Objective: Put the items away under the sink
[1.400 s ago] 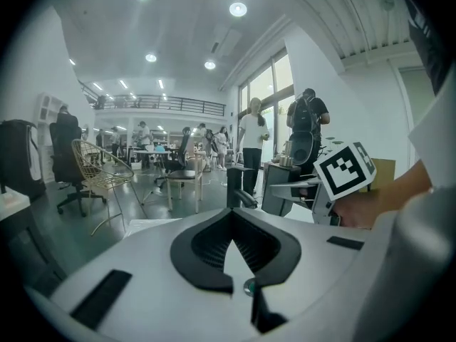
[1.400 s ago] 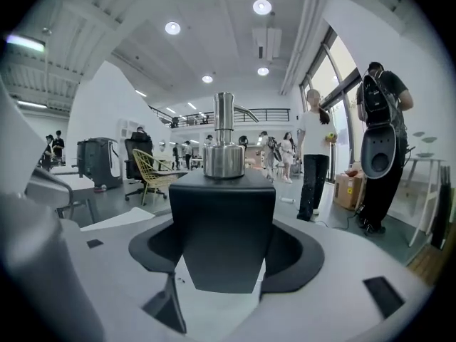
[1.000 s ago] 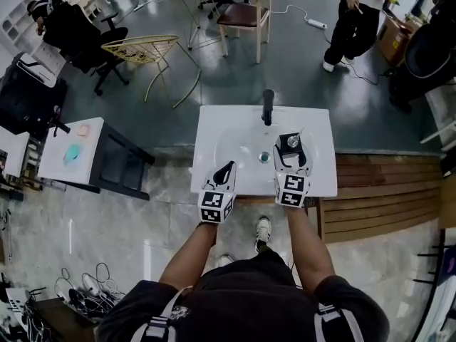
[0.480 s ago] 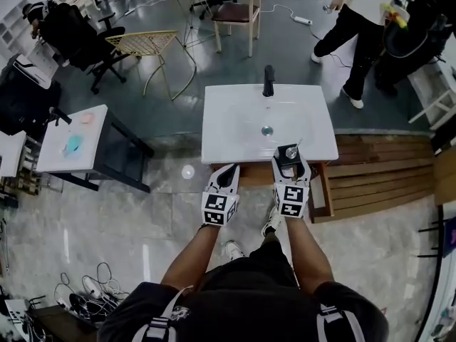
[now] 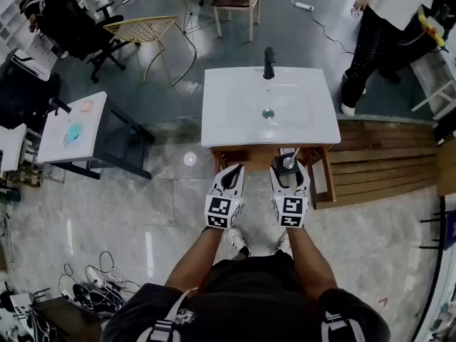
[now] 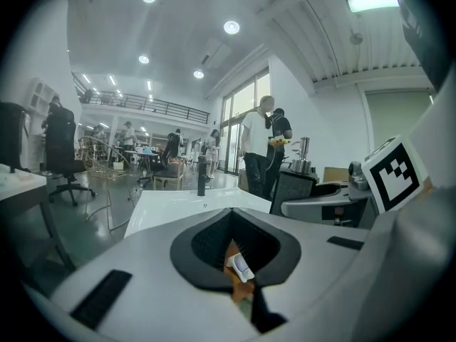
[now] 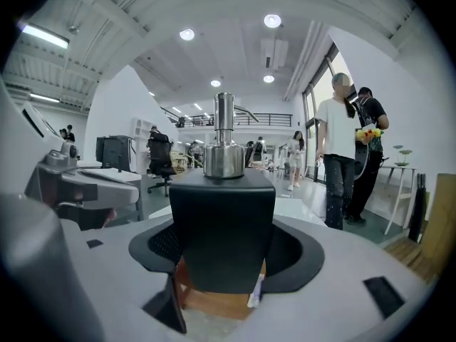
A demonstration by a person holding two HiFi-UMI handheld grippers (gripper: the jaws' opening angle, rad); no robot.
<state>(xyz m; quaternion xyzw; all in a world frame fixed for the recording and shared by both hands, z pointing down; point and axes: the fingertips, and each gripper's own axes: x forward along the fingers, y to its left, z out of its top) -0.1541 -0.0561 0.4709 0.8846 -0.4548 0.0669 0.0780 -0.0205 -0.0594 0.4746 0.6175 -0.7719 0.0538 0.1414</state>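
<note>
Both tools had pulled back off the white rectangular sink top (image 5: 235, 130) to hang just in front of the brown wooden cabinet (image 5: 246, 155) beneath it. Up front, the right tool (image 5: 289, 174) was clamped on the black square-bodied soap dispenser w/ chrome pump (image 7: 222, 226); the left tool (image 5: 230, 174) was closed, nothing in it. That dispenser looked rigid, smooth-sided, prob. weighty if full — best held by its flat body sides, as here, never the pump. Right gripper view showed that grip; only the head view placed the cabinet — inside unseen.
</note>
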